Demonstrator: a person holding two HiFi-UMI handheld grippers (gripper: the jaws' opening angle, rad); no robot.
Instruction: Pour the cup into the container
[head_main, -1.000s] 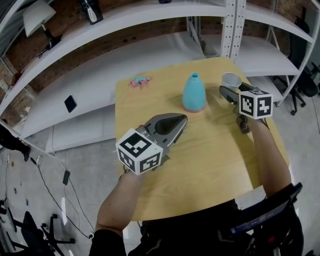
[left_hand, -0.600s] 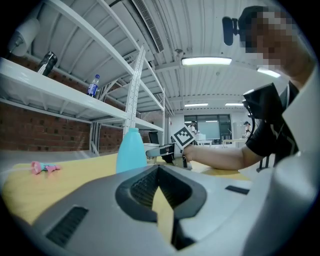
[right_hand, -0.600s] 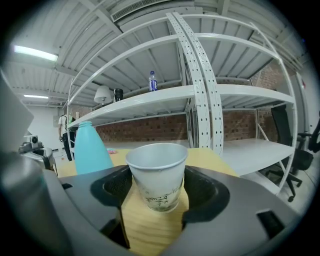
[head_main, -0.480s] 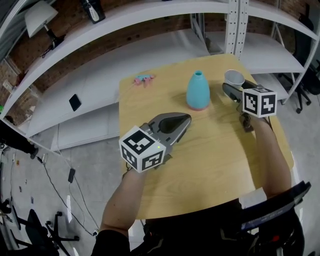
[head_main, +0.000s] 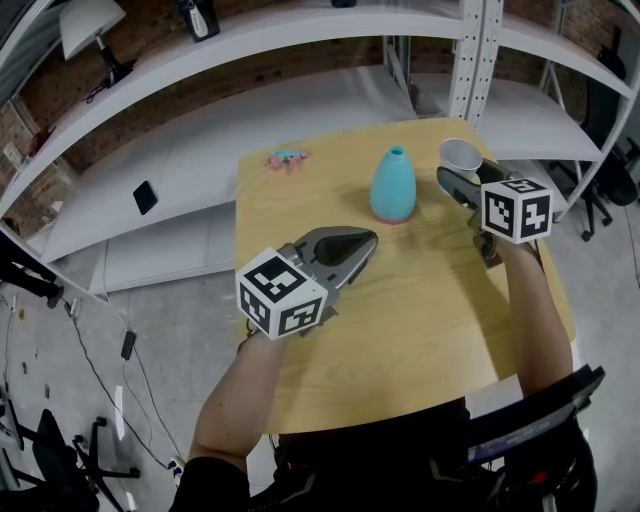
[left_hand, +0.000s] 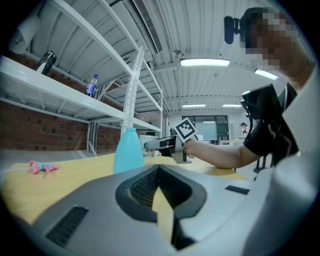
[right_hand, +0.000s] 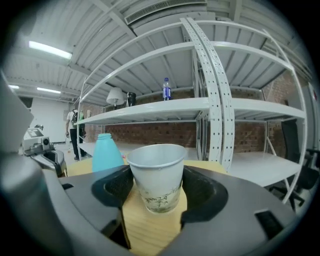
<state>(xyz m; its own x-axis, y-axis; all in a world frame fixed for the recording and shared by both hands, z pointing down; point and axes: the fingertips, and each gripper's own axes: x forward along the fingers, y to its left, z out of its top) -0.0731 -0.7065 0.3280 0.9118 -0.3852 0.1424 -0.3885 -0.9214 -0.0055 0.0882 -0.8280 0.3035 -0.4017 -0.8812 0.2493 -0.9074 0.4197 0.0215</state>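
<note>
Ahead of my left claw (head_main: 360, 243) the light wooden desk (head_main: 420, 300) lies bare up to the turquoise cone-shaped container with a pink base (head_main: 393, 184). My right claw (head_main: 456, 172), its jaws just closing on the white paper cup (head_main: 461, 156) between them, sits near the container's right side, with a clear gap between. A small pink object (head_main: 286, 158) lies well apart near the far left corner. White shelf uprights (head_main: 474, 60) rise behind the far edge.

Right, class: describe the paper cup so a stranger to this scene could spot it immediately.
Start at the wooden table and go to its far right corner, right of the teal bottle. There the right gripper, whose jaws have just been closing, holds the paper cup between them. It is the only white, open-topped vessel, with a faint green leaf print.
</note>
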